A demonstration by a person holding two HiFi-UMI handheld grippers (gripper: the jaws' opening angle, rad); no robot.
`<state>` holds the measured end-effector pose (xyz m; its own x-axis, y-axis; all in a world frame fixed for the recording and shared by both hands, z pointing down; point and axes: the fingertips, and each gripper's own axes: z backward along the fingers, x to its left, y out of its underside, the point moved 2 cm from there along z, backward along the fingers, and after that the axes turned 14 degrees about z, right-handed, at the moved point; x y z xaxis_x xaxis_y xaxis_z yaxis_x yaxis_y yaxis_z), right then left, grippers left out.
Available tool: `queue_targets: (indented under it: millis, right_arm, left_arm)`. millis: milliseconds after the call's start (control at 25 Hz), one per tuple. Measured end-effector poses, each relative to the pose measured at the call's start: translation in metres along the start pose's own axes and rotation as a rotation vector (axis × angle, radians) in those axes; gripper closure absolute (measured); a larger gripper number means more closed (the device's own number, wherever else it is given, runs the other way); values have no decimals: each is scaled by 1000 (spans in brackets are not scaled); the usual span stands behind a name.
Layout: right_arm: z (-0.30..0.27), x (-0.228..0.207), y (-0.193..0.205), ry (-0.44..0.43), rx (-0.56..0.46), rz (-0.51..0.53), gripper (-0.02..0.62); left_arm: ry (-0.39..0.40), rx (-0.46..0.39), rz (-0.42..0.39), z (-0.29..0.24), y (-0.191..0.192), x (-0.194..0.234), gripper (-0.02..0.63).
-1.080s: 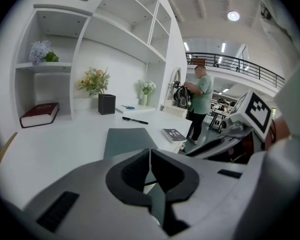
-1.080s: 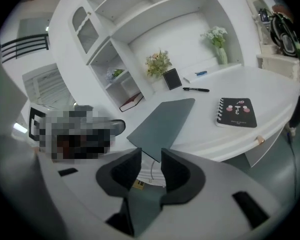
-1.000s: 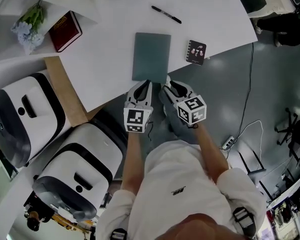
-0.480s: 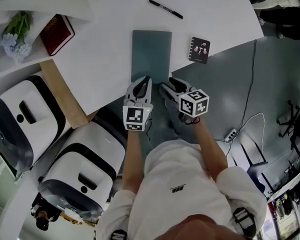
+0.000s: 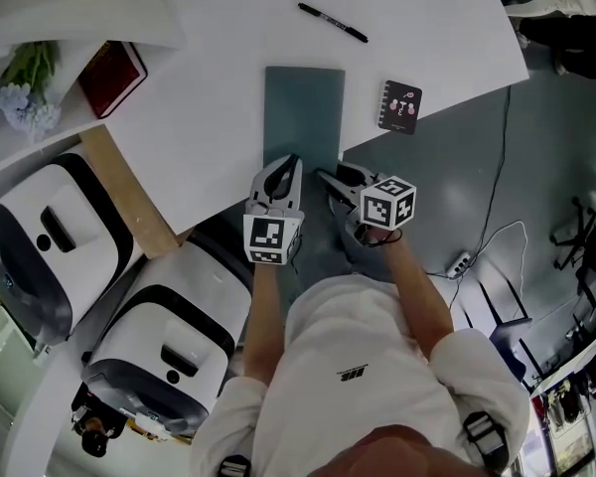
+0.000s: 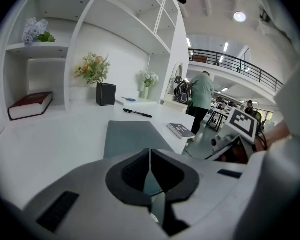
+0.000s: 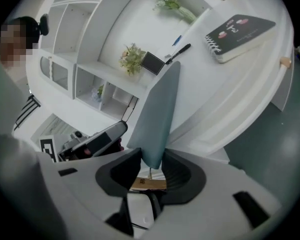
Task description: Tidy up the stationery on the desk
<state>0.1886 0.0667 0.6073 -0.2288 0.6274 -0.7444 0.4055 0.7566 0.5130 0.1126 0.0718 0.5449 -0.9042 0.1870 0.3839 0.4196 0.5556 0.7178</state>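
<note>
- At the near edge of the counter (image 5: 209, 117) a flat grey-green folder (image 5: 304, 107) lies lengthwise, its near end reaching that edge
- Right tool (image 5: 328, 175), rolled onto its side, is clenched on the near right corner of the folder; its jaws have just been closing, and the right gripper view shows the folder's thin edge pinched between both pads
- Left tool (image 5: 290, 159) sits just beside the right one, its tips over the folder's near end; the jaws are pressed together with nothing between them, only a hairline seam showing in the left gripper view, and whether the tips touch the folder I cannot tell
- Beyond the folder, toward the counter's far edge, a black pen (image 5: 333, 23) lies at a slant, well apart from both tools
- Close to the counter's right edge, just right of the folder and not touching it, a small black spiral notebook (image 5: 400, 105) lies flat, cover up
- Along the counter's left side stands white shelving: a dark red book (image 6: 30, 105) lies flat in its bottom compartment, and pale blue flowers (image 6: 35, 30) rest on the shelf above
- Near the counter's far edge a black square vase (image 6: 106, 94) holds a bouquet
- Past the counter's right edge a person in a green top (image 6: 202, 96) stands on the grey floor
- Beside the counter's near left corner stand two white-and-black machines (image 5: 40, 237)
</note>
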Motion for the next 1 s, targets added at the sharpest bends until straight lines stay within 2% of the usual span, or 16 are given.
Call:
queue_targets:
  millis: [280,640,1000]
  right_arm:
    - [10,16,-15,75,0,132,514]
    - [24,40,-46,59,-22,238,548]
    - [31,63,-74,18,-17,432,552]
  left_arm:
    - [-12,18,6,2,-6,3,606]
    - [-48,-8,29,16,-23,8,606]
    - [-125,-65,50,40,-42,20,606]
